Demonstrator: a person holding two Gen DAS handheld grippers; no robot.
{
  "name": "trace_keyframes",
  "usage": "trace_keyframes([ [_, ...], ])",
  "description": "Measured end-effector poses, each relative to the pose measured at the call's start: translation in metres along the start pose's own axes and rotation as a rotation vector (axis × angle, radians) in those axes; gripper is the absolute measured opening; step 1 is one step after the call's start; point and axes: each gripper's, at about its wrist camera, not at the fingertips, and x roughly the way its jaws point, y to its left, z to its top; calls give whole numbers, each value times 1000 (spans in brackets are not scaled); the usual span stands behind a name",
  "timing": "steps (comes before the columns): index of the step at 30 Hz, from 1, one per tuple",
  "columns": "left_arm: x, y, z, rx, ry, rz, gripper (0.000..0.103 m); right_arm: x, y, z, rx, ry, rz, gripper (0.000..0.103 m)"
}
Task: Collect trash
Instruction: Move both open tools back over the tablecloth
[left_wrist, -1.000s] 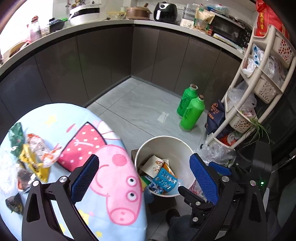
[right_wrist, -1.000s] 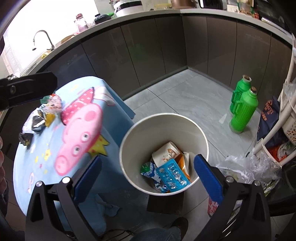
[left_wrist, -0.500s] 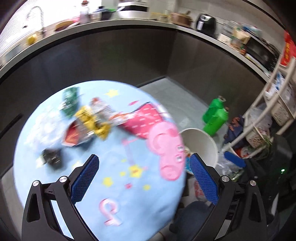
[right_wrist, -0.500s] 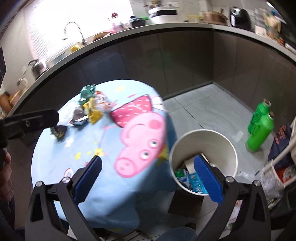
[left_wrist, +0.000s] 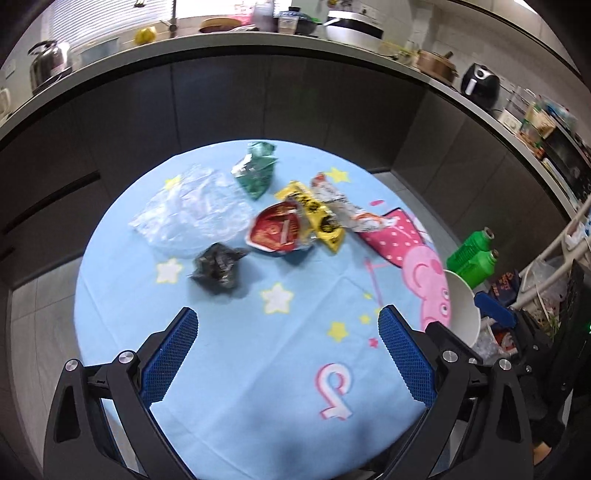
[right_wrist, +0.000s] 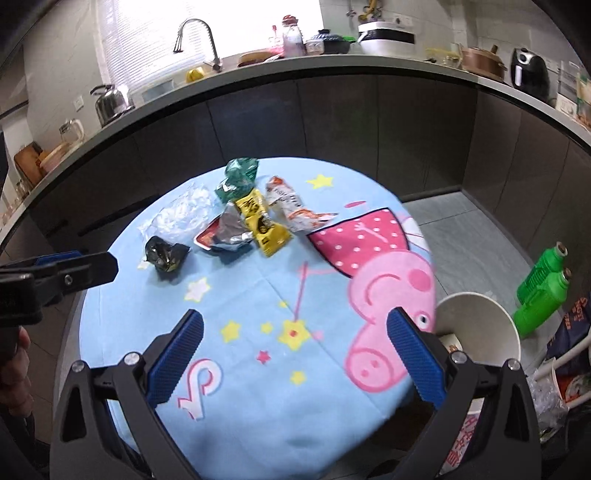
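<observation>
Left gripper (left_wrist: 286, 328): blue ribbed pads spread wide, nothing held.
Right gripper (right_wrist: 293, 328): likewise.
Crumpled black foil wrapper (left_wrist: 218, 266): blurred.
White round plastic bin (right_wrist: 480, 325): contents mostly hidden.

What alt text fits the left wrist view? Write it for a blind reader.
The open left gripper hovers empty above a round table in a blue cartoon cloth, facing scattered wrappers: black, red, yellow, green, clear plastic. A white bin stands right.

No legible text on the blurred wrappers (left_wrist: 291, 229) or tablecloth (left_wrist: 258, 369).
</observation>
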Motion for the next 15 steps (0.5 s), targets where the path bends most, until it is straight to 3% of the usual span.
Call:
trace_keyframes([
  [7, 18, 47, -2, -77, 32, 49, 94, 43, 26, 26, -80, 59, 6, 100],
  [10, 25, 56, 0, -76, 40, 64, 94, 63, 27, 40, -69, 91, 53, 100],
  [15, 38, 62, 5, -76, 49, 69, 94, 84, 36, 62, -61, 102, 111, 88],
])
